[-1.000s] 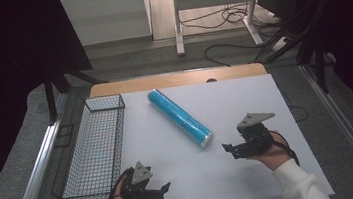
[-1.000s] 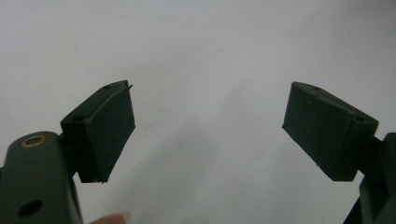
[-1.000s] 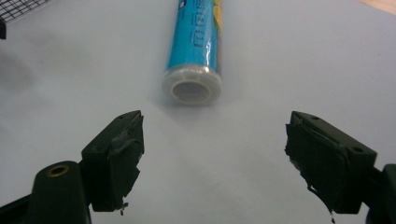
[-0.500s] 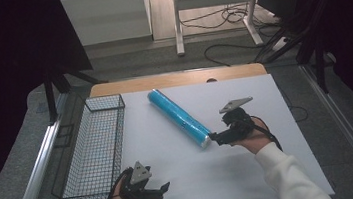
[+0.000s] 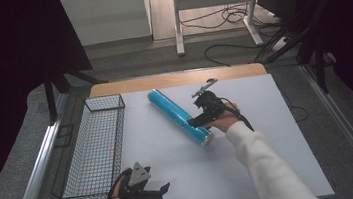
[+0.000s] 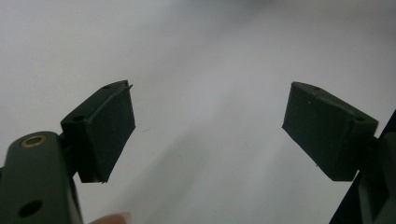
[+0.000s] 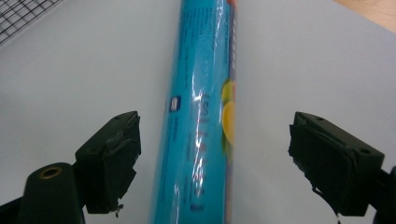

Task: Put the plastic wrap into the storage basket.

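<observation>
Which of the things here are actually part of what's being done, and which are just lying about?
In use:
- blue roll, lying on the white table
- right gripper, jaws just opening, either side of the roll, not touching it

Just there:
- wire basket
- left gripper, open over bare table
- cables on the floor

The blue tube wears glossy, crinkled plastic film with printed lettering. At nine o'clock from it, the basket is thin dark wire mesh. The table is smooth, matt white, edged with bare wood at twelve o'clock.
</observation>
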### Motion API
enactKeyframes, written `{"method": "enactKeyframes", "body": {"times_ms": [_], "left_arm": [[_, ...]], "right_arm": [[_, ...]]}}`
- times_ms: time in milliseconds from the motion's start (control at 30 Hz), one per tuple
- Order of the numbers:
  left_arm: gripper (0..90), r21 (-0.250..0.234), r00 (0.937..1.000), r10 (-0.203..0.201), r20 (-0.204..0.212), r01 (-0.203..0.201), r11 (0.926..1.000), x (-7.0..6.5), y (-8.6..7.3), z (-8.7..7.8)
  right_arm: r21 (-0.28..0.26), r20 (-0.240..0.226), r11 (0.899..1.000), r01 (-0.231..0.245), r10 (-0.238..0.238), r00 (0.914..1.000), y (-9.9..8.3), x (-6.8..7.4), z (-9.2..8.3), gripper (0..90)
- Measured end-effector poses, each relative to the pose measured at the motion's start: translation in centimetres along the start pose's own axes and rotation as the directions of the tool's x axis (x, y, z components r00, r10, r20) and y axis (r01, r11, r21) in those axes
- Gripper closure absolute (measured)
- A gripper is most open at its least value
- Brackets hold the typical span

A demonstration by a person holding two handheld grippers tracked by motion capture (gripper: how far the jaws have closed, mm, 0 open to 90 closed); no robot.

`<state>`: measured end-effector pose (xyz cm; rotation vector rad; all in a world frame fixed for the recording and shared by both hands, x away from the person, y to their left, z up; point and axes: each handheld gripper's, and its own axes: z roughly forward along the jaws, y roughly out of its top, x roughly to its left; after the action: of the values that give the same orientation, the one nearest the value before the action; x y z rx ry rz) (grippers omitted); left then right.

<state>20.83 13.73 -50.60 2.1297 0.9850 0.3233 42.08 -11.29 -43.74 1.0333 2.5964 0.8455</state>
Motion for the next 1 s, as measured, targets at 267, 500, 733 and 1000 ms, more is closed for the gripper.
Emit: {"method": "enactKeyframes", "body": {"times_ms": [267,500,733,1000], "left_arm": [[16.8,-0.006,1.0,-0.003,0.006,0.003,1.0,-0.1,0.0,-0.1],[16.8,-0.002,1.0,-0.009,0.001,0.009,1.0,0.3,-0.2,-0.1],[16.8,-0.004,0.9999,-0.013,-0.003,0.013,0.9999,0.4,-0.3,-0.2],[16.8,-0.003,0.9999,-0.014,-0.005,0.014,0.9999,0.5,-0.4,-0.2]], "right_arm": [[0.068,0.001,0.998,-0.015,0.015,0.9999,2.2,-0.3,3.2,17.0],[0.147,-0.019,0.989,-0.014,0.017,0.9997,3.7,-0.2,6.4,18.8],[0.215,-0.033,0.977,0.012,-0.005,0.9994,4.4,0.6,8.5,21.8],[0.313,0.002,0.95,0.005,-0.006,1.0,4.2,0.7,10.7,26.5]]}}
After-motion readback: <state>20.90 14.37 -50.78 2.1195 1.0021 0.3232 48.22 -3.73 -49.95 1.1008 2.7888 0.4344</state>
